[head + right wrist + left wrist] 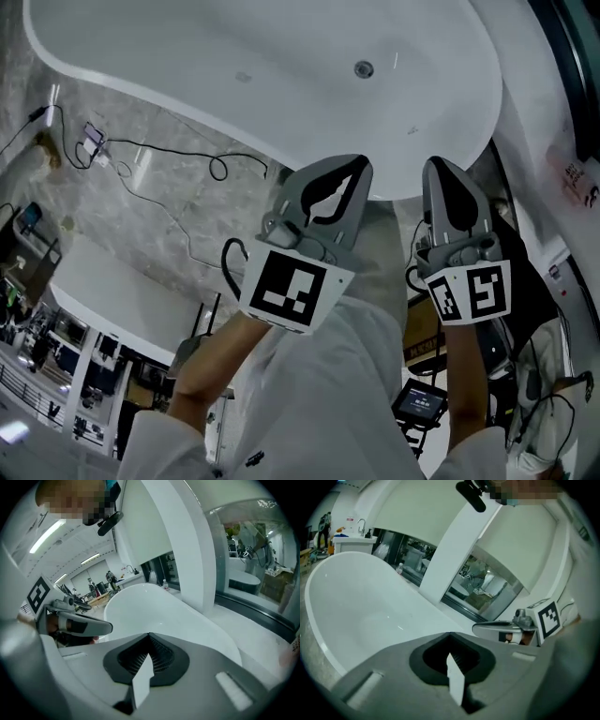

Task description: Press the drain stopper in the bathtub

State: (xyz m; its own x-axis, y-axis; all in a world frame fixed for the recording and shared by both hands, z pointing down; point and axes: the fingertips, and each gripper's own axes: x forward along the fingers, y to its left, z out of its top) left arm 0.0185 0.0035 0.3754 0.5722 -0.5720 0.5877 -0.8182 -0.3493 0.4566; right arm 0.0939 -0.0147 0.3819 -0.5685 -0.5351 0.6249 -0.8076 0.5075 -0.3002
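The white bathtub (pixel 187 66) fills the top of the head view. Its round metal drain stopper (pixel 364 68) sits on the tub floor toward the right. Both grippers hover close to the person's body, short of the tub's near rim. My left gripper (pixel 356 167) has its jaws together with nothing between them, and so does my right gripper (pixel 441 167). In the left gripper view the left gripper (pixel 450 633) points over the tub (pixel 361 606), with the right gripper (pixel 506 629) alongside. The right gripper view has the right gripper (pixel 150 634) facing the tub (pixel 154 609); the stopper is hidden in both gripper views.
Black cables (pixel 169 150) and a plug strip lie on the marble floor left of the tub. A second white fixture (pixel 122 291) stands lower left. A small screen device (pixel 419 401) sits by the person's legs. A white pillar (pixel 187 541) and glass partition (pixel 487 585) stand behind the tub.
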